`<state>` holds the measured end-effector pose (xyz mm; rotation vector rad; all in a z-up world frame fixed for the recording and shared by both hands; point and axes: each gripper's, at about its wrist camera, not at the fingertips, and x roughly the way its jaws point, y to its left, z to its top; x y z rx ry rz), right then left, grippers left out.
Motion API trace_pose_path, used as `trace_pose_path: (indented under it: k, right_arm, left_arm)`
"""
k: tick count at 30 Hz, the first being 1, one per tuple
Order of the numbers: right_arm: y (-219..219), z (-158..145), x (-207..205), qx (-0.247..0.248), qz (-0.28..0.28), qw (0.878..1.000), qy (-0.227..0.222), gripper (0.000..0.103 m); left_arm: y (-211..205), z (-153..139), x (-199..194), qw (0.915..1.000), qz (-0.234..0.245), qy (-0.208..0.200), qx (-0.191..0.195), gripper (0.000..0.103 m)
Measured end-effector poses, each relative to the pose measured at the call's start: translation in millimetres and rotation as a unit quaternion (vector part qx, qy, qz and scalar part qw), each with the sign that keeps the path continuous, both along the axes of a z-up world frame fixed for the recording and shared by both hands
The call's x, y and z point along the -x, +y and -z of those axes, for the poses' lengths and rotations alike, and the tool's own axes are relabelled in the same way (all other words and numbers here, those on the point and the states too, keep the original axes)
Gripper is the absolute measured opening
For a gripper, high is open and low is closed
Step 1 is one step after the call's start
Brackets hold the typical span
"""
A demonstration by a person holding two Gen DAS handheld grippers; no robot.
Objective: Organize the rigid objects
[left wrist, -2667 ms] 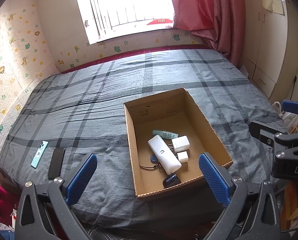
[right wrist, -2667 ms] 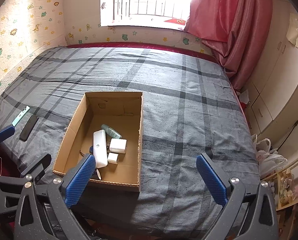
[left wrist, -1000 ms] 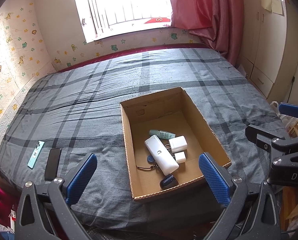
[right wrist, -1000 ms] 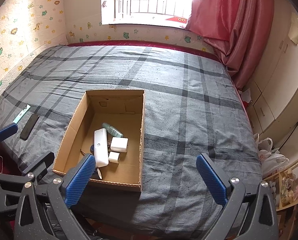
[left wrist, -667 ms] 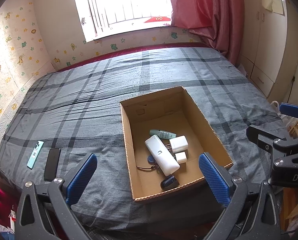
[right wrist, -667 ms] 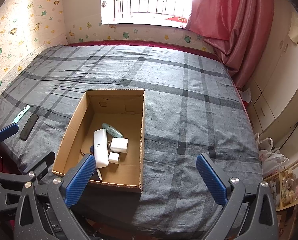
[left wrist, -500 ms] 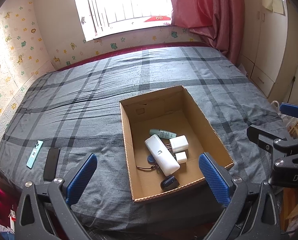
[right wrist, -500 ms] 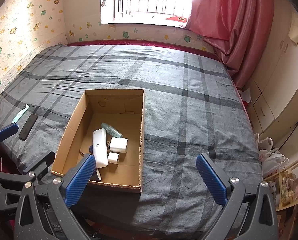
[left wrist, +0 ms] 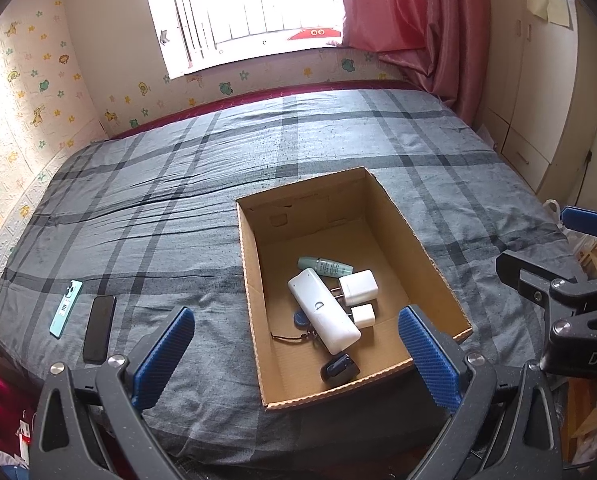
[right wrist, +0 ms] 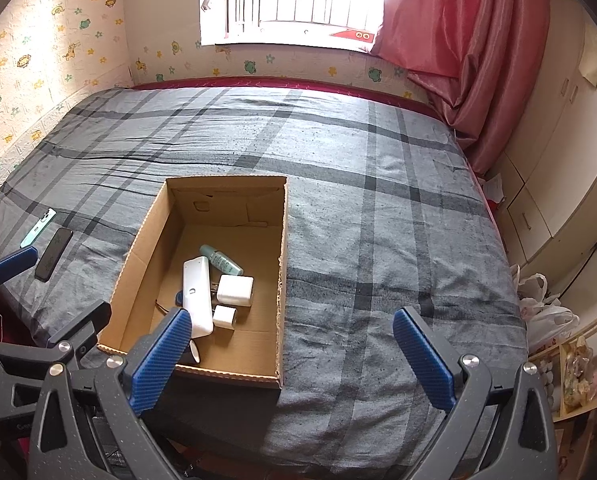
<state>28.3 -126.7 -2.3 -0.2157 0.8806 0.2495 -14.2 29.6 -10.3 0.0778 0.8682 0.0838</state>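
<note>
Nothing is shifting but a slight camera drift; both the left gripper (left wrist: 294,354) and right gripper (right wrist: 292,354) are hanging wide and empty; two phones (left wrist: 98,328) are lying outside the cardboard box (left wrist: 434,258), near the bed edge, risking a knock-off.

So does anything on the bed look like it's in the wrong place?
Yes. A black phone and a mint-green phone lie loose on the grey plaid bedspread, left of the brown cardboard box that holds the other small items.
</note>
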Motion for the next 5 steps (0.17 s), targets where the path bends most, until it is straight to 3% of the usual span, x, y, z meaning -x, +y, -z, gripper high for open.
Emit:
trace_pose_path:
  k: [5]
  right_arm:
    - [1.2,1.0,-3.1,0.000,-0.001,1.000,0.000,0.103]
  left_arm:
    - [0.3,0.0,-1.9,1.0000,0.003,-0.002,-0.003,0.103]
